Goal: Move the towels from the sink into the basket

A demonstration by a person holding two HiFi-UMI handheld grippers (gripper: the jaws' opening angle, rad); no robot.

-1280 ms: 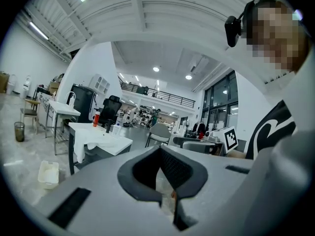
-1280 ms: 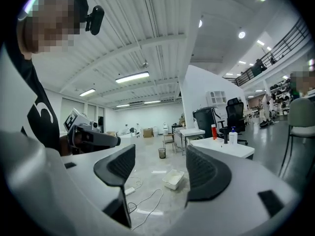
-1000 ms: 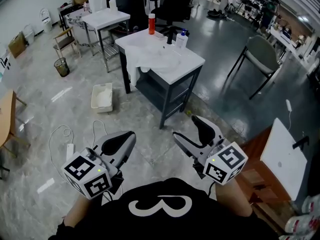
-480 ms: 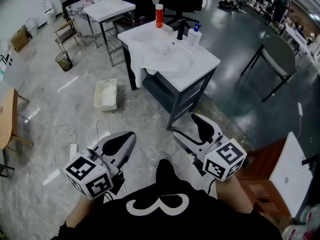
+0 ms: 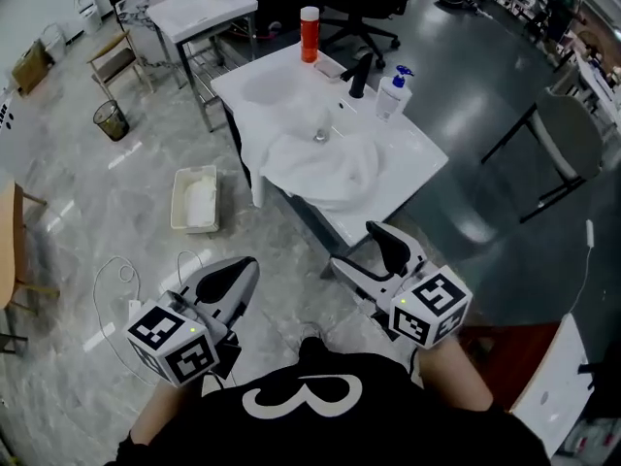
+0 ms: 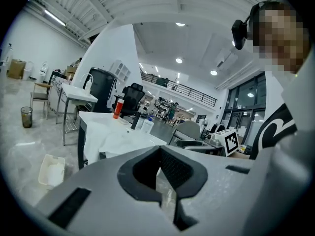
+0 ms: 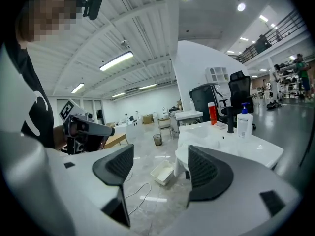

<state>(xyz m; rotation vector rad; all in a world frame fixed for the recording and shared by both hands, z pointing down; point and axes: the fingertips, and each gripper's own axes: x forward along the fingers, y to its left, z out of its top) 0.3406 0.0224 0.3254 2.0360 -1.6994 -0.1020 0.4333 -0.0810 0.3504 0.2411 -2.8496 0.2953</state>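
White towels [image 5: 320, 168] lie heaped in the sink and hang over the front edge of the white sink table [image 5: 417, 163]; they also show in the left gripper view [image 6: 118, 141] and the right gripper view [image 7: 197, 136]. The white basket [image 5: 179, 212] stands on the floor left of the table, and is also in view as basket [image 6: 51, 168] and basket [image 7: 162, 172]. My left gripper [image 5: 245, 268], [image 6: 158, 150] is shut and empty, held low before the table. My right gripper [image 5: 359, 248], [image 7: 160, 156] stands open with nothing between its pads, just short of the table's near corner.
On the table stand a black faucet [image 5: 361, 74], a soap bottle [image 5: 393, 93] and an orange bottle [image 5: 310, 34]. A second white table [image 5: 199, 13], a waste bin [image 5: 109, 119], a black office chair [image 5: 359, 8] and a grey chair [image 5: 572, 144] surround it. A cable [image 5: 116, 280] lies on the floor.
The sink table and basket have come much closer in the head view as the person walked toward them. Both grippers travelled forward with the person, with their jaws set as before.
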